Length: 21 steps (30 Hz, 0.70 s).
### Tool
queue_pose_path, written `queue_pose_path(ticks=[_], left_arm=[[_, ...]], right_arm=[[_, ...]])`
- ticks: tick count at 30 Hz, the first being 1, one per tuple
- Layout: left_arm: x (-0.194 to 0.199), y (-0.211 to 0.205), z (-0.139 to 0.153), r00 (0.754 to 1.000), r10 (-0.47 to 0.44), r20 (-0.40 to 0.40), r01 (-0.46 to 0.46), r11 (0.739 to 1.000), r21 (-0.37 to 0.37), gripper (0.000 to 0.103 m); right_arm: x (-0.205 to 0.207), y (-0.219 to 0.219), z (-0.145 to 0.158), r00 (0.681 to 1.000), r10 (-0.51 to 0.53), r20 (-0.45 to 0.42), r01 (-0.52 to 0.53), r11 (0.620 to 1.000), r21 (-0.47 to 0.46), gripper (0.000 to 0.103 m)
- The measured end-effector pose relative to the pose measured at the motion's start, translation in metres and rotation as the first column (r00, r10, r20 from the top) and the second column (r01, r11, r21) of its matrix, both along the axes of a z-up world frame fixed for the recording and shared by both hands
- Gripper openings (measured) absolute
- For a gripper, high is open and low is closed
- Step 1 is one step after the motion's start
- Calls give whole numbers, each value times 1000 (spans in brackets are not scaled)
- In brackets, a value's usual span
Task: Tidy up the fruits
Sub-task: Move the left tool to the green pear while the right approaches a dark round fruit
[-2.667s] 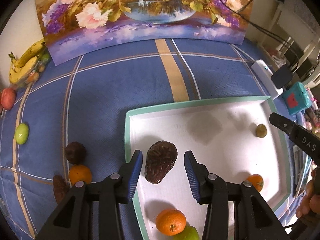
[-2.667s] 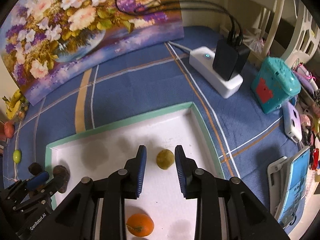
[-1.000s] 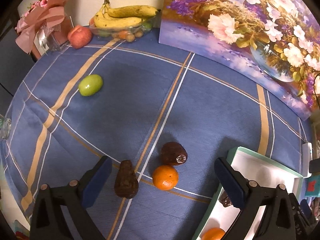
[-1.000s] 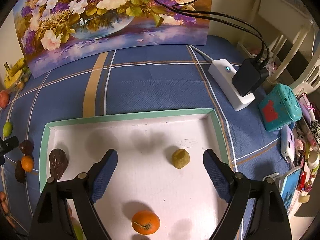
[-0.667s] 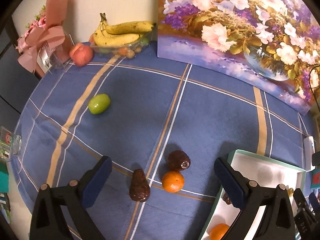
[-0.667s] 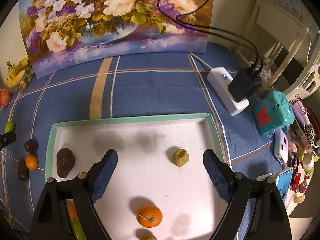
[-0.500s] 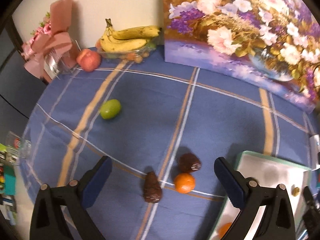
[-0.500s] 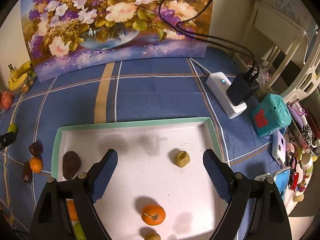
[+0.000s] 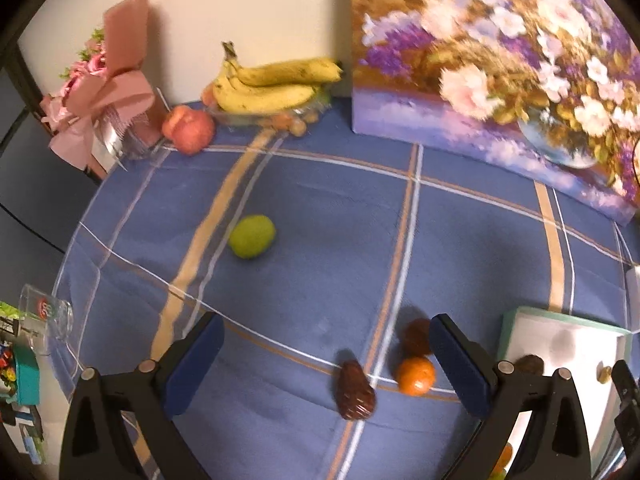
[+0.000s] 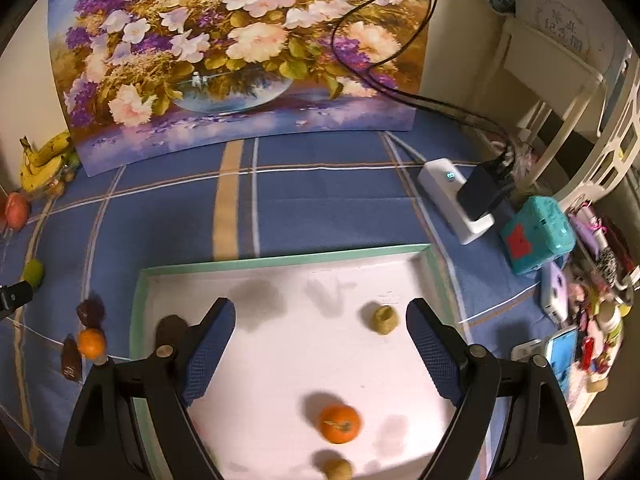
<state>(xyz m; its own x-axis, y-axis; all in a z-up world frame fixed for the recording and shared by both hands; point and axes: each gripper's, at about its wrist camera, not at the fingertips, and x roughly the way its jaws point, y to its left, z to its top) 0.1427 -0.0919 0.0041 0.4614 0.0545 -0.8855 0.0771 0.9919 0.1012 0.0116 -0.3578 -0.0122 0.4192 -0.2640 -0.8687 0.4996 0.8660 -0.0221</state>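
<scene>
Jaws wide apart, both grippers; tray (image 10: 280, 262) rim beside orange (image 9: 415, 375).

Cloth tablecloth (image 9: 320, 240) — matt, woven

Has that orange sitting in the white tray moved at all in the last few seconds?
No. The orange lies in the same part of the white tray, toward the near side from the small yellowish fruit, as before; only the camera pulled back.

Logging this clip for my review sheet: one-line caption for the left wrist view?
Open left tongs above blue plaid tablecloth, facing a round orange and dark brown fruit.
</scene>
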Motion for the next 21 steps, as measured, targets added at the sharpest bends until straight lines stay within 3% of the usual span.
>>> queue_pose_path(ticks=[11,17,21], left_arm=[[13,55,8,994,-33,107,31,999,24,103],[22,87,20,993,-4,121,10,999,-52,103],[30,106,28,993,8,121,10,989,-149,103]], right_arm=[[35,61,-2,996,81,22,-82,995,48,88],[50,90,1,991,127,35,-129,990,56,88],[59,104,3,988,144,56,-148,987,68,88]])
